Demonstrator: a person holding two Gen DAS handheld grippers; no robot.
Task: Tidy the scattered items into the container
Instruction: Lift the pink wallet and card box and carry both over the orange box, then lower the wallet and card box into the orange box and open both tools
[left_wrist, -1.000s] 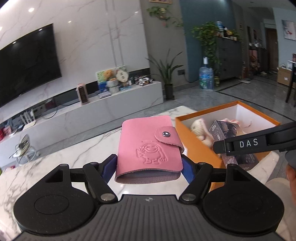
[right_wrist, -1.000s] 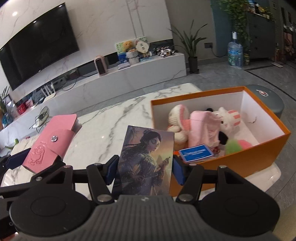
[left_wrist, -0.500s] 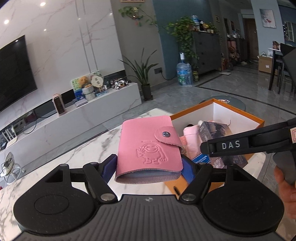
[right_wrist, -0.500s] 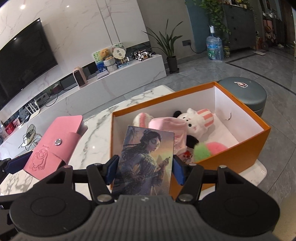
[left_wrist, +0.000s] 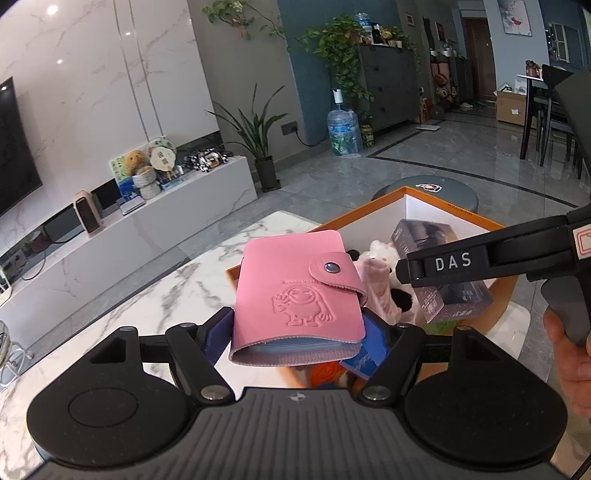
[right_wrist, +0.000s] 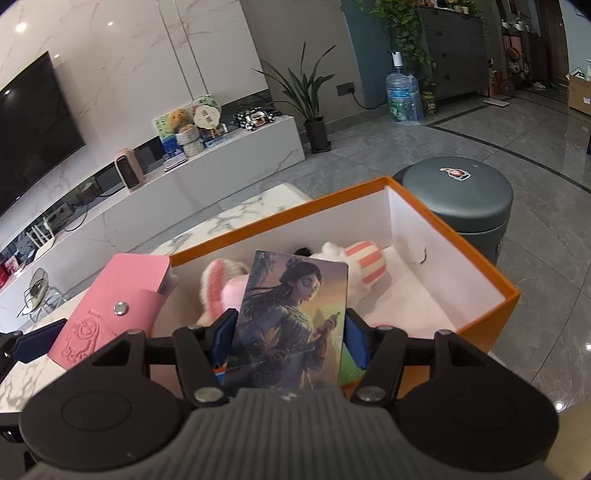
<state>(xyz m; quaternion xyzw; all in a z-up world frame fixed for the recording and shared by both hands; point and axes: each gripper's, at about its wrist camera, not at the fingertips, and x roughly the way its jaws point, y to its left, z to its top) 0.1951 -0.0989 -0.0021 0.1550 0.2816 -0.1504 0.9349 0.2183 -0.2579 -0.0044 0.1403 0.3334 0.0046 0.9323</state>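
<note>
The left gripper (left_wrist: 297, 328) has its blue-padded fingers (left_wrist: 218, 332) closed on the lower sides of a pink card holder (left_wrist: 297, 295), held flat-faced toward the camera just over the near left corner of the orange box (right_wrist: 476, 258). The right gripper (right_wrist: 288, 338) likewise pinches a picture card box (right_wrist: 291, 317) by its two long edges, upright, hanging above the inside of the box.

The card holder looks like soft matte faux leather, embossed with a cartoon figure and shut by a snap-button flap; a stack of sleeves shows at its bottom edge. It is probably light and a little squashy, so a grip across the thick spine area should hold better than one on the flap. The picture card box is a stiff, glossy, printed carton with a painted figure on its face: light, rigid, possibly slippery, best pinched across its narrow sides as now.

Inside the box, white-lined cardboard with straight walls, lie plush toys (right_wrist: 351, 262), fuzzy and yielding, so both items should land softly. The box sits on a polished marble surface (left_wrist: 155, 295), with a round grey stool (right_wrist: 458, 199) beyond it.
</note>
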